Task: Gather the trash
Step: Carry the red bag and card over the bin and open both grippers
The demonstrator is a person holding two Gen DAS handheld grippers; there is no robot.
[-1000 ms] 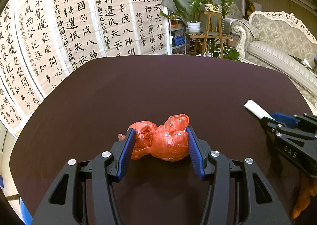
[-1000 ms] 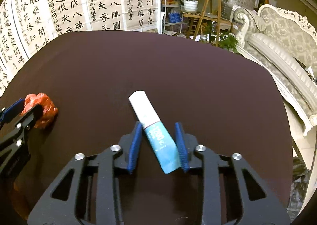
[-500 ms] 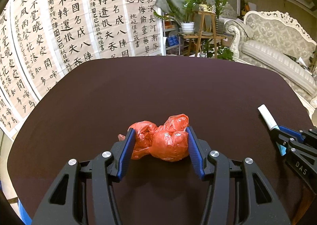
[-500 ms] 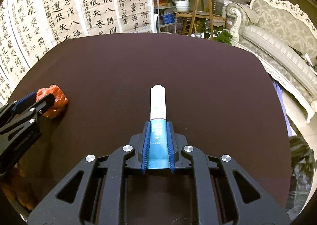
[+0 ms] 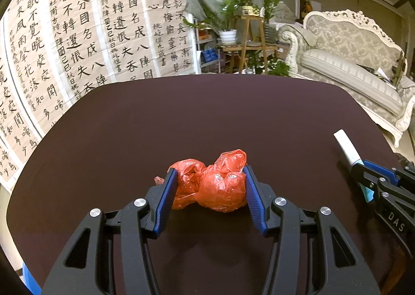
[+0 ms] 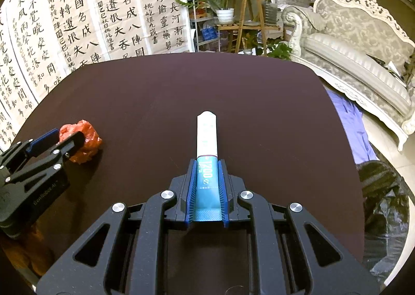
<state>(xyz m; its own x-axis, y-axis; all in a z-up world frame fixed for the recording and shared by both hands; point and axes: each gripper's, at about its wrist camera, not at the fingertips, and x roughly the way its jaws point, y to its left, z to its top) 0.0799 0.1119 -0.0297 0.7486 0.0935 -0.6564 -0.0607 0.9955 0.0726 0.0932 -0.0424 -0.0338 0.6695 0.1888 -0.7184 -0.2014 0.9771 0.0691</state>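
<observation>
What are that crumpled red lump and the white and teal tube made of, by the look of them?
Red lump: thin plastic film, probably a bag; it is glossy, creased and partly see-through. Tube: likely soft plastic or laminate with a smooth printed skin and a flat crimped end, like toothpaste or a cream, though the contents cannot be told.

Both tools are matte black plastic frames with triangular cut-outs and round silver screw heads. The left gripper (image 5: 208, 178) carries ribbed blue pads; the right gripper (image 6: 206, 165) has the same blue pads, and white lettering marks each housing's side.
</observation>
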